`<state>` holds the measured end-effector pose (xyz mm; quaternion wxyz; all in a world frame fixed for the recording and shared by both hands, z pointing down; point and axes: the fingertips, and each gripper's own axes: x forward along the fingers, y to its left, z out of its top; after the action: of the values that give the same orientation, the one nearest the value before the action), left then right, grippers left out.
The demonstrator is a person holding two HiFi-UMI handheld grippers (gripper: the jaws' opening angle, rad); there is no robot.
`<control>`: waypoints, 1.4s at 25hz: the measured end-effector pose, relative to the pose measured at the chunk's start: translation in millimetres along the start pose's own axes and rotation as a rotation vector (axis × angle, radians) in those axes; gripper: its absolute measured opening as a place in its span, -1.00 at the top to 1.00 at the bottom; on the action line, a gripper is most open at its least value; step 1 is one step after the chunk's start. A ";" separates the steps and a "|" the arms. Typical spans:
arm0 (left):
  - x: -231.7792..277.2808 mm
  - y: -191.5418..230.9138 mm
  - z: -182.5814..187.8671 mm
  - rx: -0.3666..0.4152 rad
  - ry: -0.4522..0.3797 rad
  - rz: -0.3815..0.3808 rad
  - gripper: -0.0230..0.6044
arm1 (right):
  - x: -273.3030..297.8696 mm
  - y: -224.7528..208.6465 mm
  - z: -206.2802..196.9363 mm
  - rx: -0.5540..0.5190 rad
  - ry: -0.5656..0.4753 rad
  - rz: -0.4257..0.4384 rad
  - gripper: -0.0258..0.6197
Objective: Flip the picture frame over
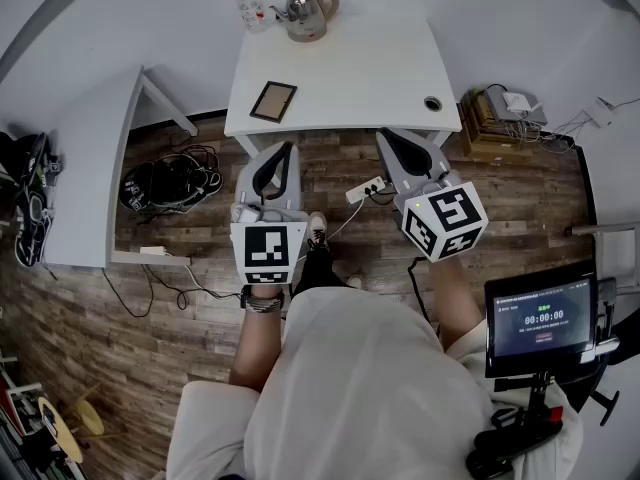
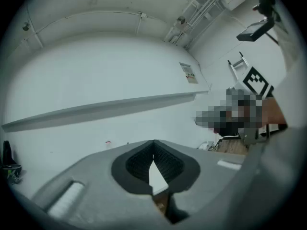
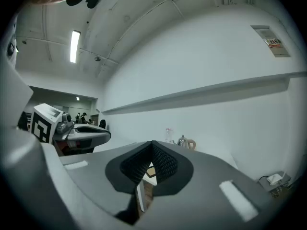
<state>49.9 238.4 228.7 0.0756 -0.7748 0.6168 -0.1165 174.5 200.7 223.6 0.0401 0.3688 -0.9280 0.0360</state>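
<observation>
Head view: picture frame [image 1: 273, 100] on table [image 1: 370, 68], kettle [image 1: 308, 13] beside bottle [image 1: 247, 1]; left gripper [image 1: 289, 147], right gripper [image 1: 384, 135] jaws closed.

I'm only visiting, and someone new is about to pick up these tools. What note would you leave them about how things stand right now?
Left claw: shut, holding nothing, by the near edge of the white desk.
Right claw: shut, holding nothing, also at the near edge.
Picture frame: lying flat on the desk toward its near left corner, closer to the left claw. Neither claw touches it.
Kettle and bottle: at the far edge, out of the way.
Done: nothing yet.
Left: open a claw, reach the frame, grip an edge, turn it over and set it down.
</observation>
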 end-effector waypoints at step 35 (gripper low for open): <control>222.1 138.7 -214.4 -0.119 0.416 -0.077 0.74 | 245.7 -94.6 -122.5 0.129 0.309 -0.047 0.82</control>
<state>-91.8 -3.6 418.0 -0.1036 -0.7602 0.5948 -0.2399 67.3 -23.6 373.8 0.1593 0.3823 -0.8976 0.1509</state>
